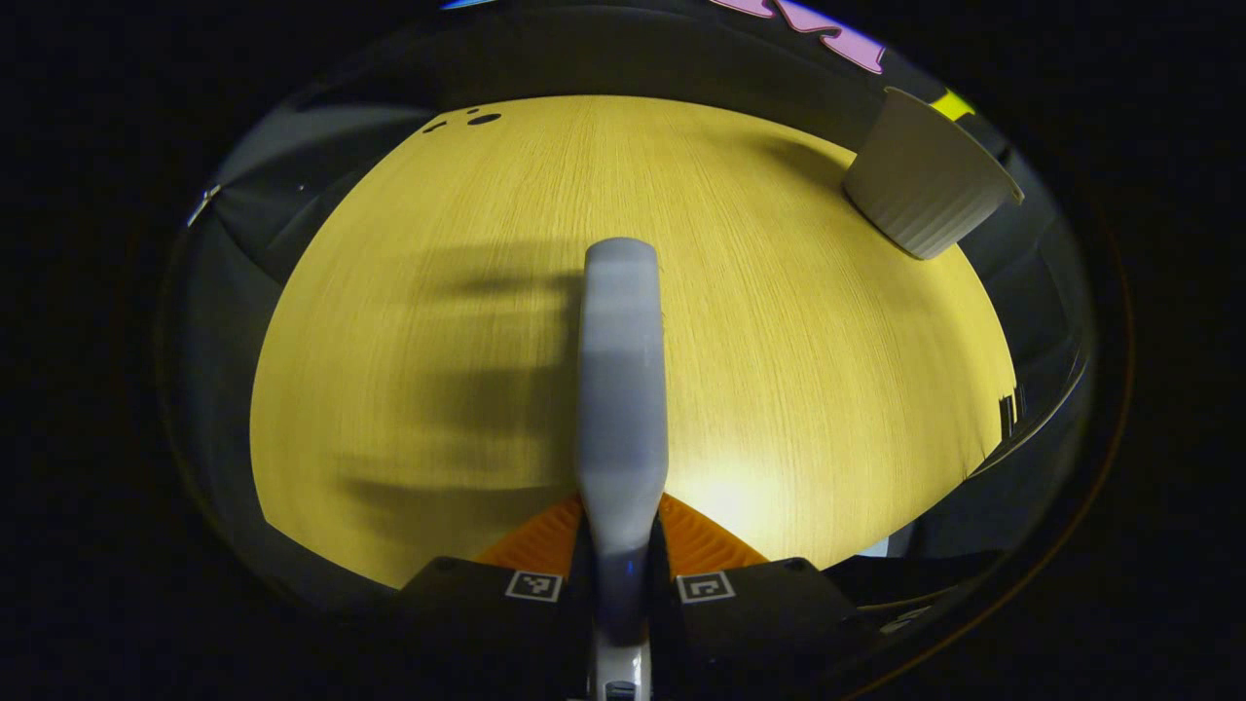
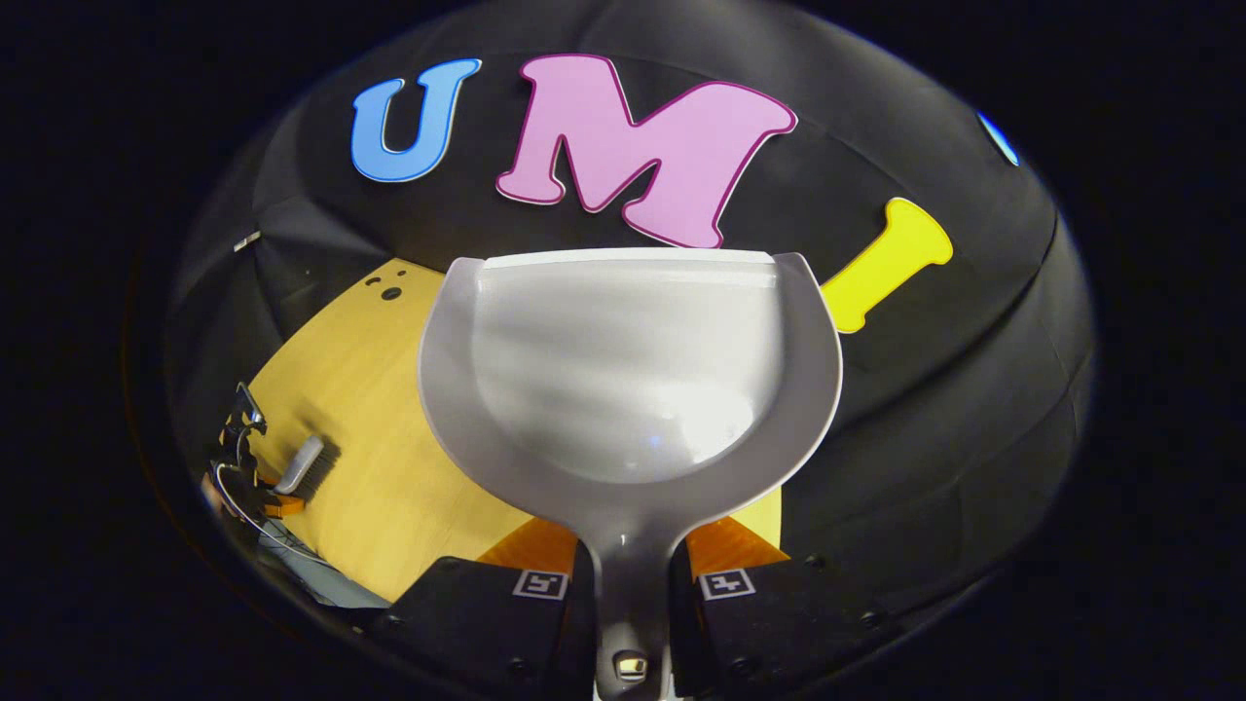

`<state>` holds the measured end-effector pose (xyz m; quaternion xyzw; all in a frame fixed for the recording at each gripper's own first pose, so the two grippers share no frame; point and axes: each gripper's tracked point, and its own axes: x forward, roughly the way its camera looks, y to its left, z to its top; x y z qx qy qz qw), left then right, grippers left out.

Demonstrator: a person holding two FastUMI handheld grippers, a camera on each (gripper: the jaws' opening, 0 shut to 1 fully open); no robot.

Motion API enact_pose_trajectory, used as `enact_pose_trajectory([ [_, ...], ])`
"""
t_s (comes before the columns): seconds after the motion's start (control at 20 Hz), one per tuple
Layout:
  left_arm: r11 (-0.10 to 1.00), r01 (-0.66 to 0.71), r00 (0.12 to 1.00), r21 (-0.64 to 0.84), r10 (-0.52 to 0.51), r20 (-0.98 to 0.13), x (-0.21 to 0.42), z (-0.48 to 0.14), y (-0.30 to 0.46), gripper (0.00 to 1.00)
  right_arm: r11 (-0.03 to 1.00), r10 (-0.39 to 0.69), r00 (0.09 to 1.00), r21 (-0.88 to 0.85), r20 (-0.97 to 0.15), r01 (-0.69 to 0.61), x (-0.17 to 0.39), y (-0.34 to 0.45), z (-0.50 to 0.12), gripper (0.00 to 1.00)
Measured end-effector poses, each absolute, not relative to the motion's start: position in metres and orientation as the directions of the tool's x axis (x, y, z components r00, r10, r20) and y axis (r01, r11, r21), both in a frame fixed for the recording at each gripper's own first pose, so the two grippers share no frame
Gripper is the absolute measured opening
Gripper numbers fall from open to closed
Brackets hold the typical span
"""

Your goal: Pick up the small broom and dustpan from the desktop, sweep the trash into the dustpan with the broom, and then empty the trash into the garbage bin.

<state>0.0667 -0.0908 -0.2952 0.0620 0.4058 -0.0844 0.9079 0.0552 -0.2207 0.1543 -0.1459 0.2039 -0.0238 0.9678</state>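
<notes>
My left gripper (image 1: 623,534) is shut on the grey small broom (image 1: 621,370), which reaches forward over the yellow wooden desktop (image 1: 798,389) and casts a blurred shadow to its left. The bristles are hidden under the broom's back. My right gripper (image 2: 633,547) is shut on the handle of the grey dustpan (image 2: 623,370), held up with its lip toward the booth wall; the pan's bowl looks bare. In the right gripper view the broom (image 2: 300,463) and the left gripper (image 2: 277,504) appear far left, low over the desktop (image 2: 389,477).
A white ribbed garbage bin (image 1: 925,180) stands at the table's far right edge in the left gripper view. A few dark round marks (image 1: 484,119) sit at the far left corner of the desktop. The table's edges drop off on all sides.
</notes>
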Motion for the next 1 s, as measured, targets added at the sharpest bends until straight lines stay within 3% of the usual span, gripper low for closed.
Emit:
enact_pose_trajectory([
  [0.35, 0.974, 0.2, 0.661, 0.103, -0.056, -0.748, 0.066, -0.286, -0.076, 0.31, 0.999, 0.033, 0.904, 0.015, -0.427, -0.029, 0.019, -0.141, 0.099, 0.34],
  [0.45, 0.972, 0.201, 0.661, 0.122, -0.043, -0.749, 0.07, -0.283, -0.069, 0.26, 0.991, 0.094, 0.882, 0.132, -0.463, -0.036, 0.003, -0.105, 0.066, 0.34],
  [0.55, 0.969, 0.206, 0.661, 0.134, -0.037, -0.75, 0.072, -0.283, -0.065, 0.31, 0.989, 0.097, 0.867, 0.143, -0.489, -0.03, -0.004, -0.091, 0.033, 0.34],
  [0.9, 0.966, 0.201, 0.648, 0.16, -0.008, -0.762, 0.071, -0.284, -0.064, 0.25, 0.983, 0.153, 0.76, 0.173, -0.632, -0.055, -0.022, -0.025, -0.092, 0.34],
  [1.0, 0.97, 0.182, 0.645, 0.162, 0.006, -0.764, 0.069, -0.284, -0.067, 0.29, 0.981, 0.164, 0.724, 0.186, -0.67, -0.05, -0.016, -0.009, -0.125, 0.34],
])
